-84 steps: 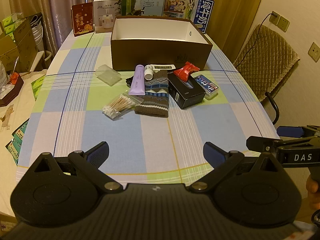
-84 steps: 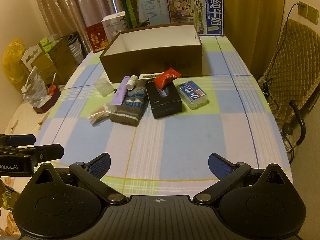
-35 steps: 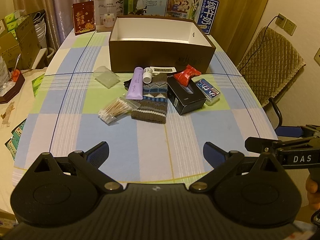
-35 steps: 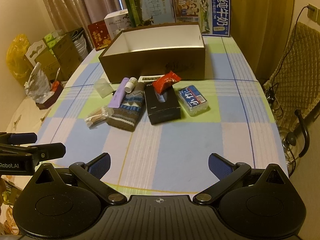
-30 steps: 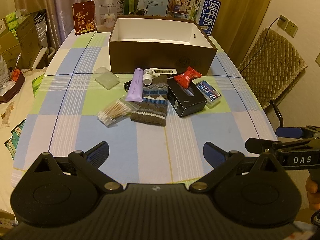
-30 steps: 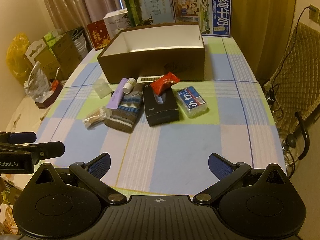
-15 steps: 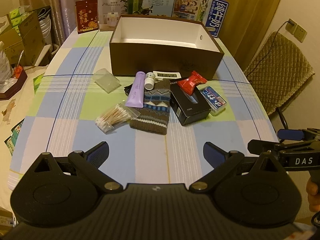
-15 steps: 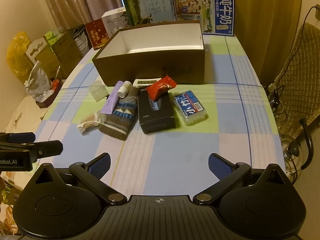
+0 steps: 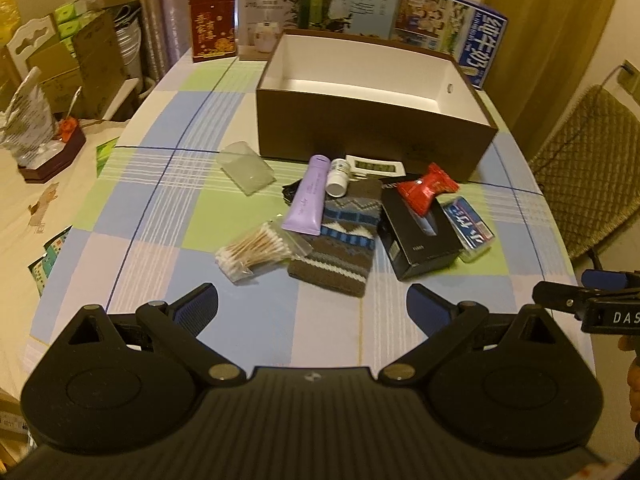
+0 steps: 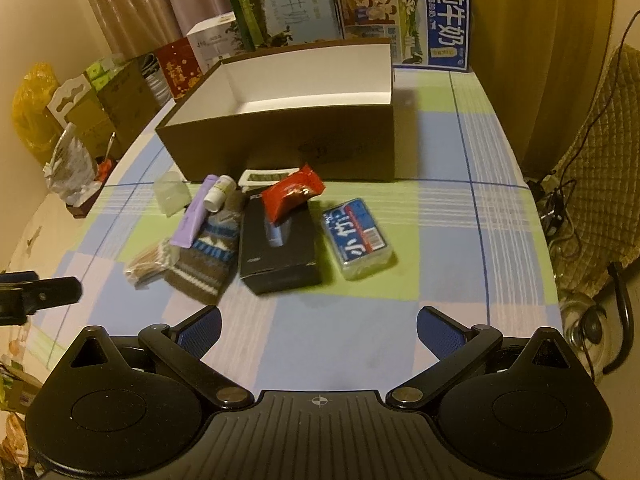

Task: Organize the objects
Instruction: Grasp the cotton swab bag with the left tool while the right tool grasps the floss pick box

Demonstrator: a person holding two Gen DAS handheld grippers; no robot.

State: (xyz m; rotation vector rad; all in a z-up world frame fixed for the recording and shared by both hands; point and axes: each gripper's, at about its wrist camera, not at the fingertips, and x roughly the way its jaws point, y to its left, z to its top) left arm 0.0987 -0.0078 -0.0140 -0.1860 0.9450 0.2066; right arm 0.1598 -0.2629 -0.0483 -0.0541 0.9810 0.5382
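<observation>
**Loose items ahead of both open grippers, box empty beyond**

The left gripper [image 9: 312, 304] and the right gripper [image 10: 318, 326] each hover with fingers spread wide, holding nothing. The cluster to be organized lies ahead of both pairs of fingertips, well apart from them, on the checked tablecloth [image 9: 248, 332]; the open brown box [image 9: 372, 108] stands just beyond the cluster, its white interior bare where visible.

Handling, as judged: the bag of cotton swabs [image 9: 256, 250] is light and its film slippery, best pinched across the bundle. The knitted pouch [image 9: 340, 240] is soft and will sag, so a grip near its middle suits. The lilac tube [image 9: 308, 196] lies partly on the pouch, with a small white bottle [image 9: 338, 178] at its far end; the tube yields under pressure and the bottle may roll. The black carton [image 10: 278, 248] is stiff, with flat sides for the pads; the red snack packet [image 10: 292, 194] resting on it is crinkly and crushable. The blue-labelled pack [image 10: 358, 240] sits just beside the carton.

A dark item under the tube and the flat white object against the box wall cannot be identified. The clear plastic piece [image 9: 246, 168] is hard to make out.
</observation>
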